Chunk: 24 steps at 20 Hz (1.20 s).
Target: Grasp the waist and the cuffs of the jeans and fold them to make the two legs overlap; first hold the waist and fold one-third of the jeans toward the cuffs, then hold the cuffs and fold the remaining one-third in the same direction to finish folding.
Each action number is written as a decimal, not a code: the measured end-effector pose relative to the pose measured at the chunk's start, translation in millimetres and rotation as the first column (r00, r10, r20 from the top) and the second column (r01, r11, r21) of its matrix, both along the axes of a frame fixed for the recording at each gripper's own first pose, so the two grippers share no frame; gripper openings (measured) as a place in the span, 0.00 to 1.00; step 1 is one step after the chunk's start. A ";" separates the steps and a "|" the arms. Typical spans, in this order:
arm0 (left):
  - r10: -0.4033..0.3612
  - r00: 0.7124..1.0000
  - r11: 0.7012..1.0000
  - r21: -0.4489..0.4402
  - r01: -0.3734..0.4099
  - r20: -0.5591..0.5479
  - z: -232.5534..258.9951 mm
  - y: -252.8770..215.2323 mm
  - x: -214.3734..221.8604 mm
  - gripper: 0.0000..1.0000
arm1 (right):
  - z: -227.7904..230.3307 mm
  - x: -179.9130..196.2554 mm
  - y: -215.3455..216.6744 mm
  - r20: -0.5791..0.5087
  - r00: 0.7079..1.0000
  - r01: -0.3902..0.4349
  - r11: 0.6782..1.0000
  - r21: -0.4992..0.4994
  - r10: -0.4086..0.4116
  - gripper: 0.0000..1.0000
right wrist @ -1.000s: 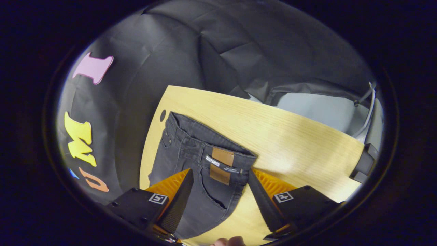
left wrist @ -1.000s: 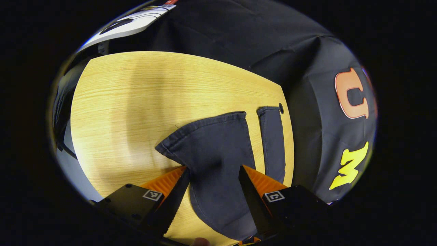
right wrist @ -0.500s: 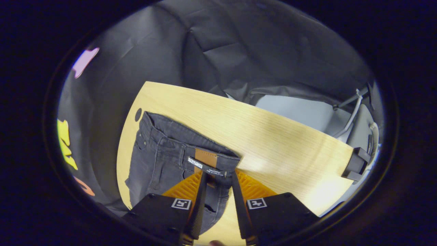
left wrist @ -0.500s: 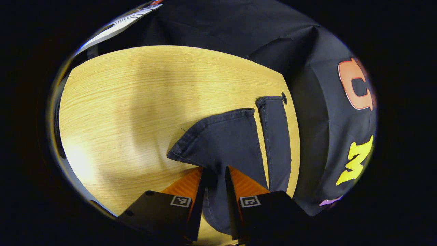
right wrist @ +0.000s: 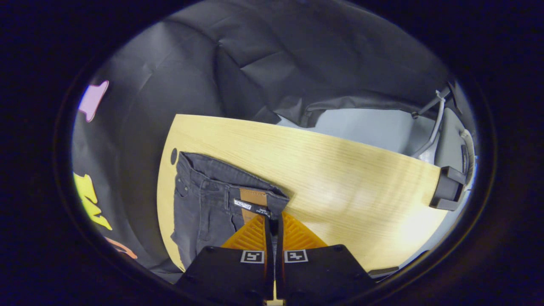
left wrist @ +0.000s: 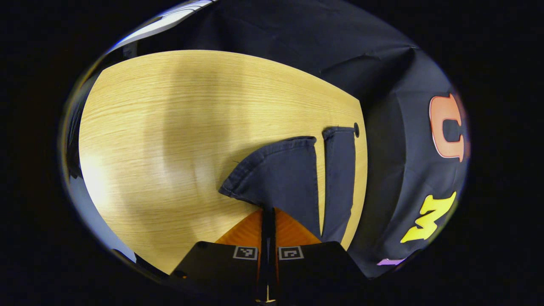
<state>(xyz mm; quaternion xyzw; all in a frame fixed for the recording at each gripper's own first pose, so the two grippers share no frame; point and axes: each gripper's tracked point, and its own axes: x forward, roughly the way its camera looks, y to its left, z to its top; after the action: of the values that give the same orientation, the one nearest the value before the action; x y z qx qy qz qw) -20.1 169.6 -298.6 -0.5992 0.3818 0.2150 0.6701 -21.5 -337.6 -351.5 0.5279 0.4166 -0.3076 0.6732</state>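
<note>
Wooden table (left wrist: 170,127): both grippers' jaws pinch jeans (right wrist: 204,199).

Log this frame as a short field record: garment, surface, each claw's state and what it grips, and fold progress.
garment: dark grey denim jeans, lying flat
surface: light wooden table
left claw: shut on the near leg's cuff end
right claw: shut on the waistband by the brown leather patch
far leg: flat near the table's edge, apart from the near leg
fold progress: legs not yet overlapped
</note>
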 end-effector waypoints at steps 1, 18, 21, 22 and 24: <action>-0.015 1.000 1.000 -0.008 0.015 0.010 9.0 -2.7 0.5 0.04 | 7.1 2.0 -0.5 0.026 1.000 -0.001 1.000 0.007 0.001 0.02; -0.185 0.982 0.979 -0.075 0.187 0.033 96.1 12.4 140.6 0.04 | 169.0 143.4 22.9 0.263 0.947 -0.181 0.983 -0.037 0.184 0.02; -0.213 0.976 0.974 -0.070 0.216 0.049 95.4 9.2 185.4 0.04 | 150.8 167.2 13.7 0.240 0.948 -0.199 0.978 -0.055 0.207 0.00; -0.226 0.972 0.971 -0.061 0.230 0.059 94.3 5.9 198.2 0.04 | 144.8 176.1 10.9 0.237 0.949 -0.200 0.978 -0.056 0.208 0.02; -0.247 0.967 0.967 -0.053 0.250 0.063 88.2 1.3 223.1 0.04 | 133.9 192.4 4.9 0.237 0.953 -0.185 0.982 -0.040 0.190 0.02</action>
<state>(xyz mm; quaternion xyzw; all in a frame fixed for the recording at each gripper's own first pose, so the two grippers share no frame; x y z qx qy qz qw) 203.1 170.9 -210.5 -0.5724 0.4414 0.1009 0.6836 171.0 -332.6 -217.6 0.5133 0.3778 -0.1801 0.7492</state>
